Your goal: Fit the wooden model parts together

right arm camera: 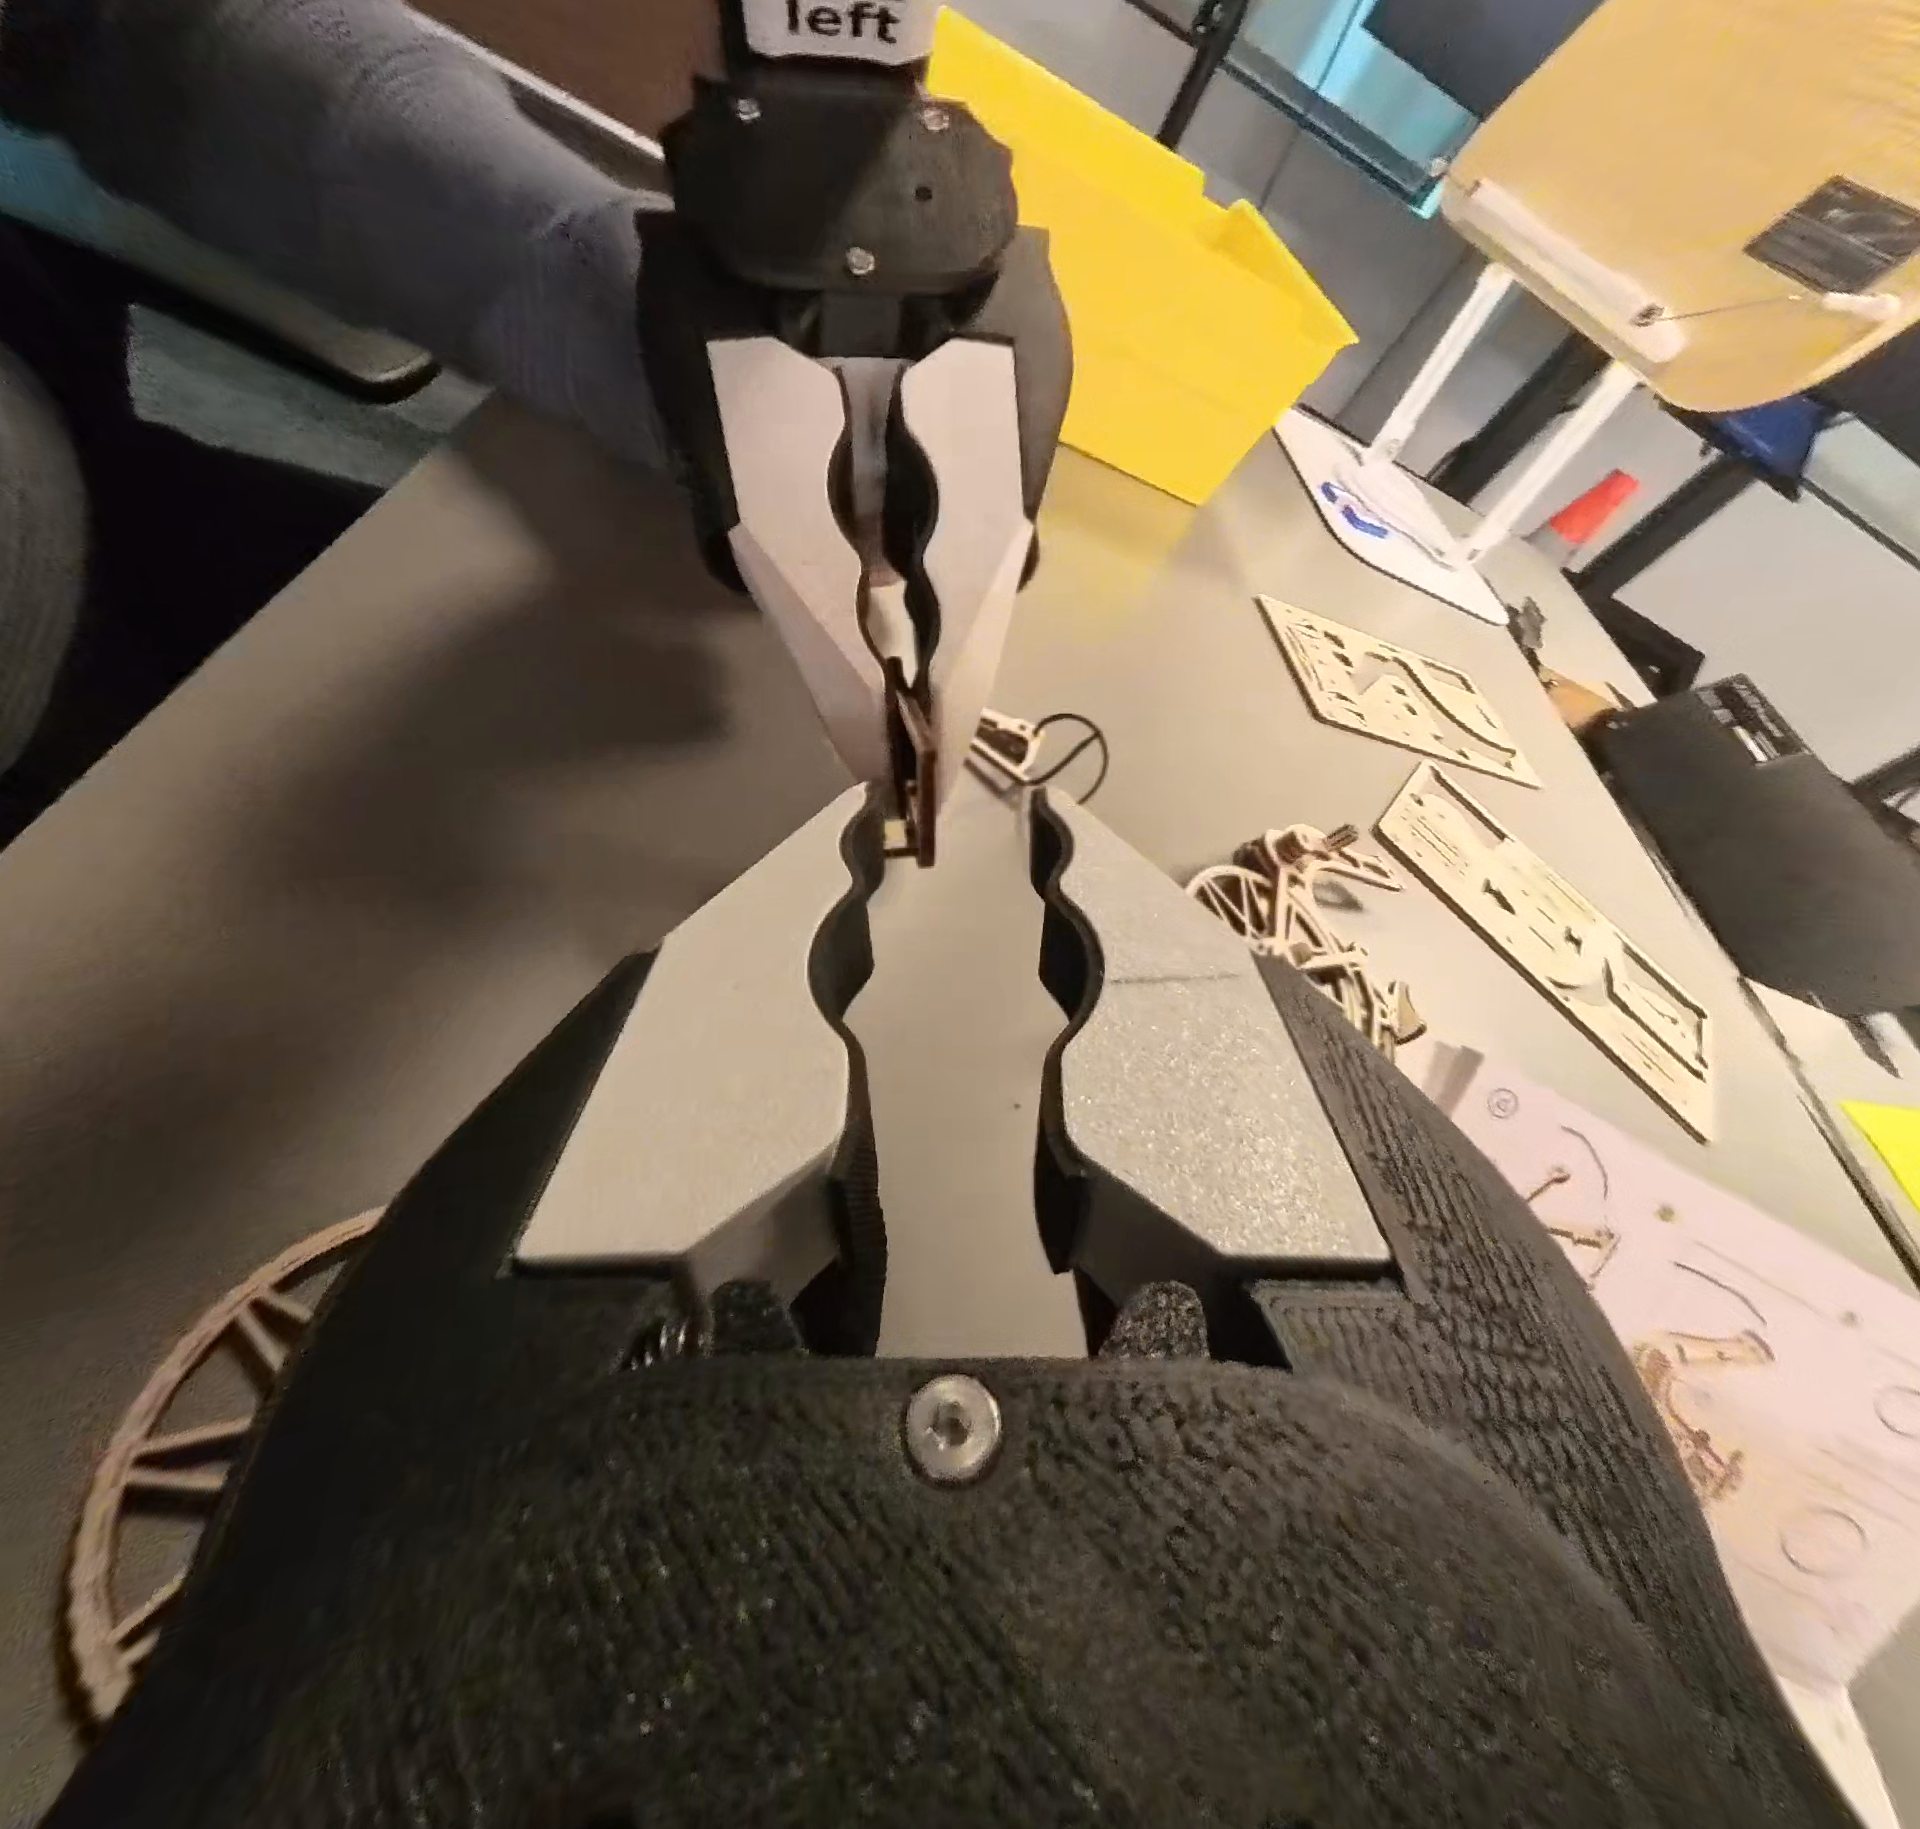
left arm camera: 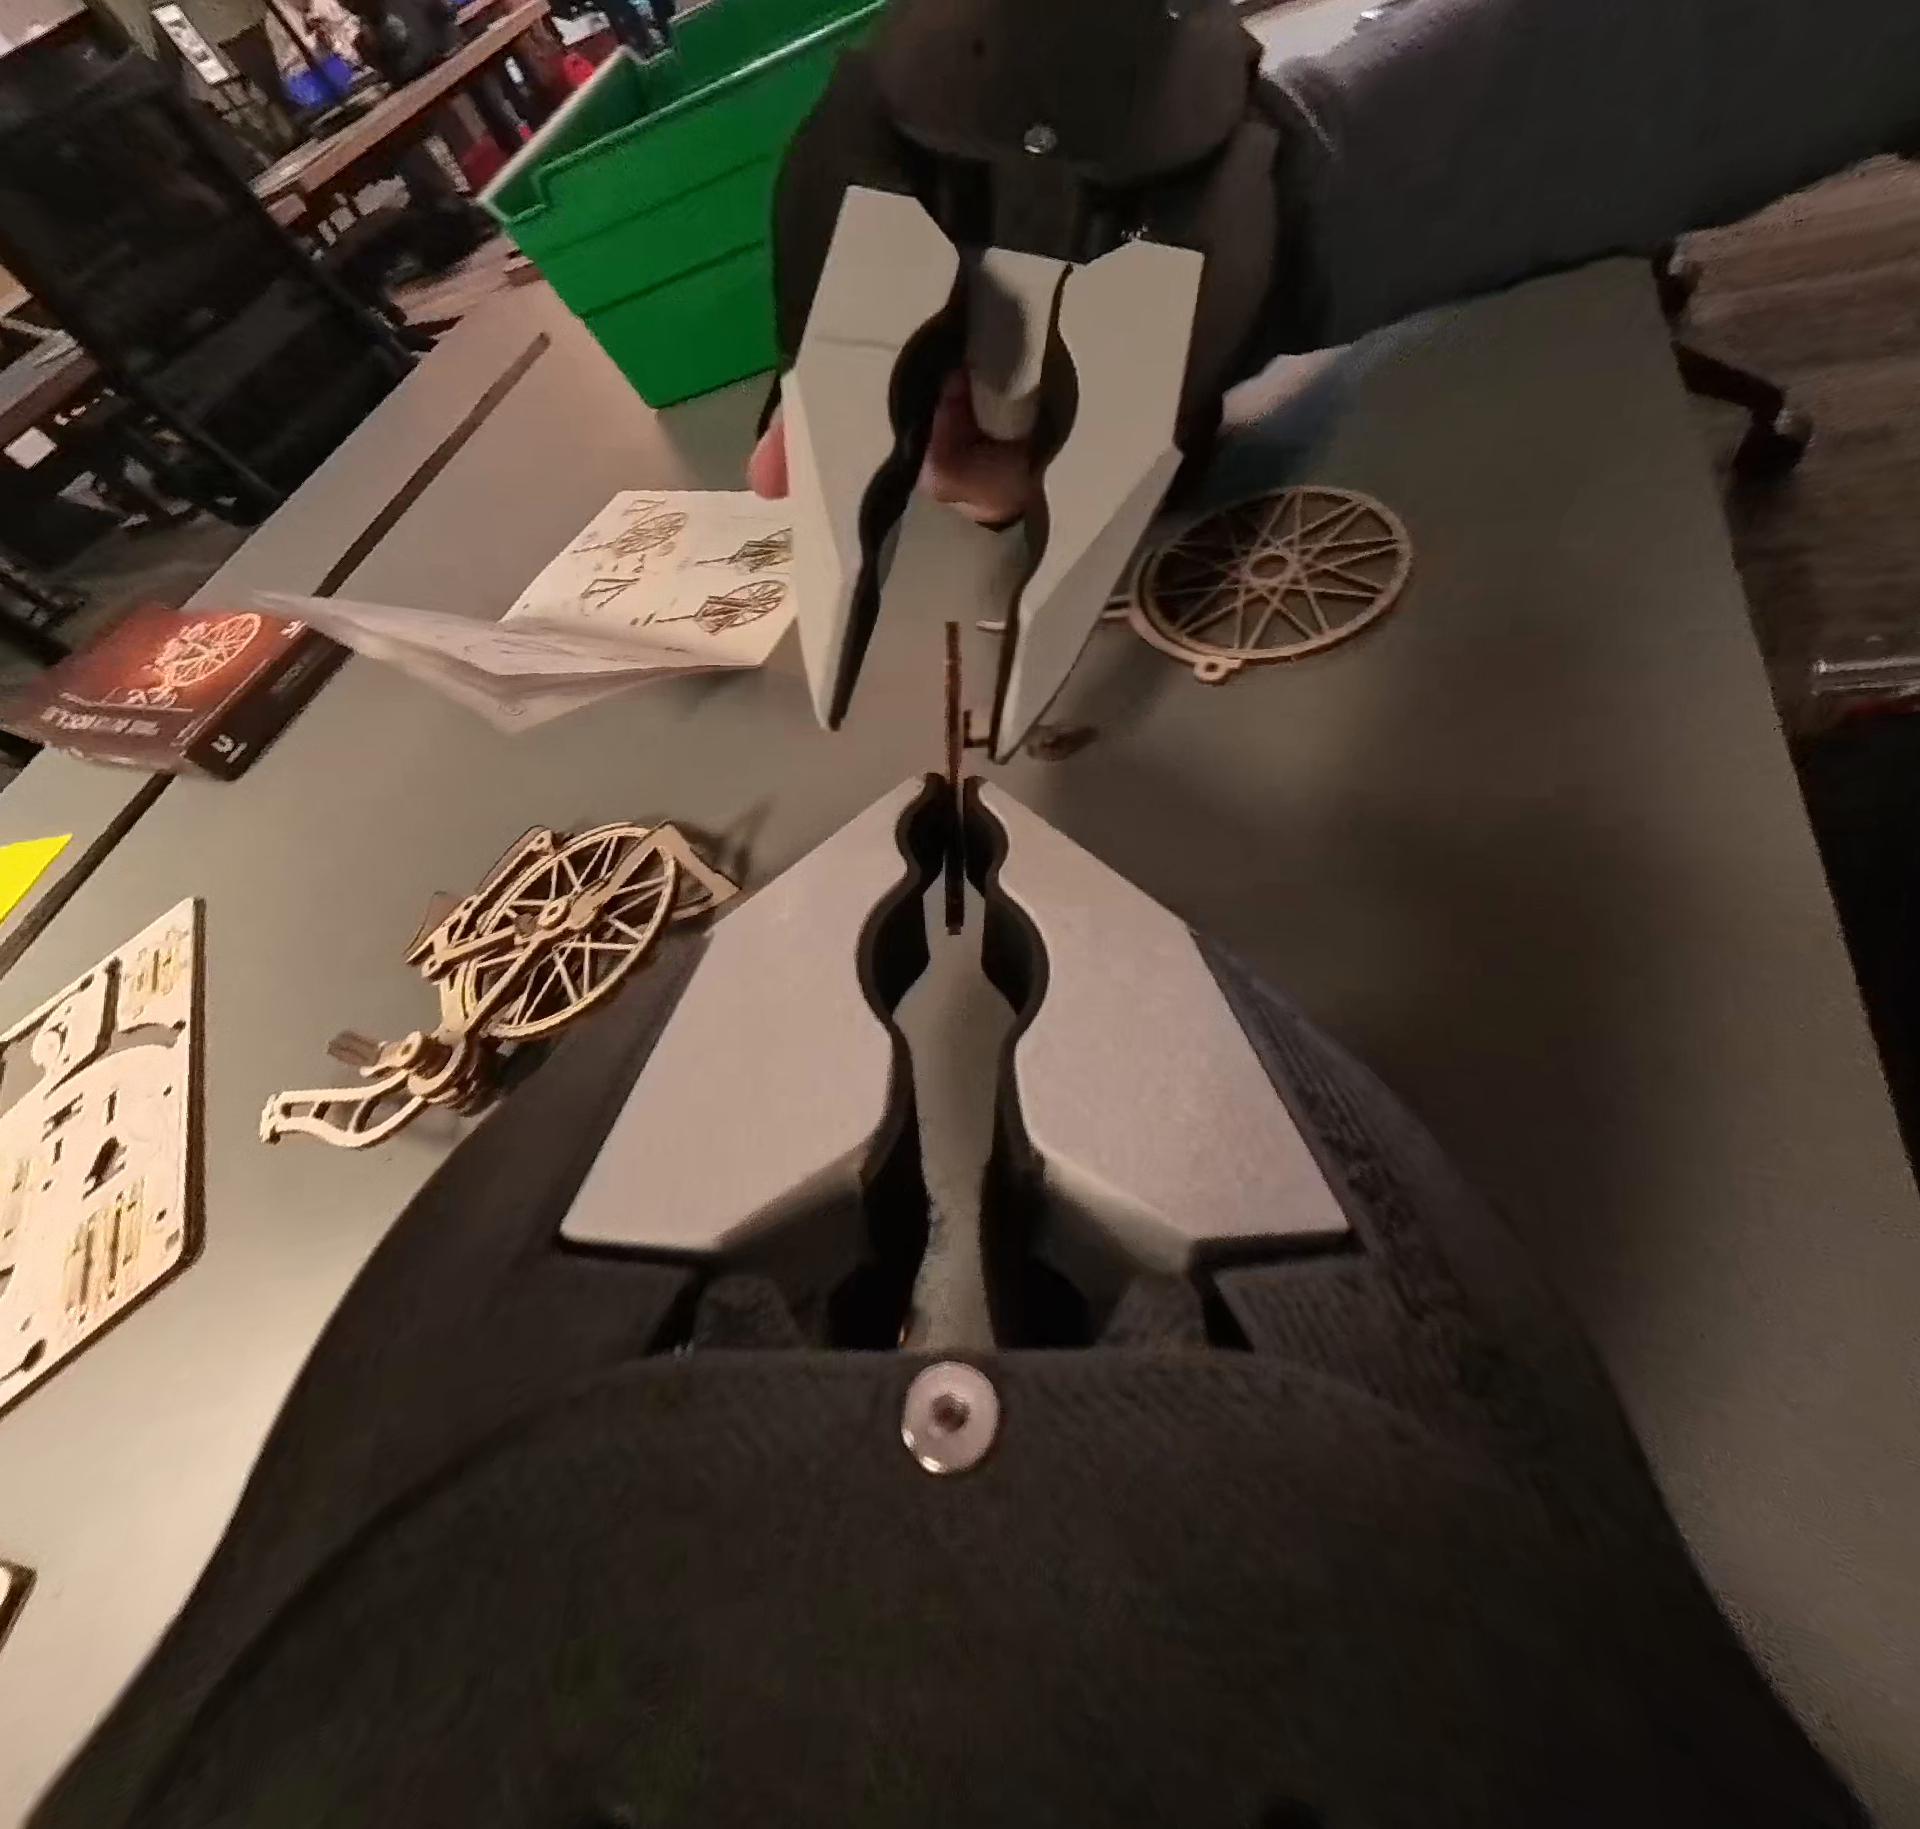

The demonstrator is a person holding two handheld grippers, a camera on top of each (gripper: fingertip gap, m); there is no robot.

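The left gripper is clenched on a thin, flat dark-brown wooden part, held edge-on above the grey table. The right gripper is released, jaws apart; one fingertip sits just beside the part. A flat dark spoked wooden wheel lies beyond. The pale assembled wooden wheel model lies to the left.

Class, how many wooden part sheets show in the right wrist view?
2: far sheet beyond the wheeled model, near sheet right of it; others may be hidden.
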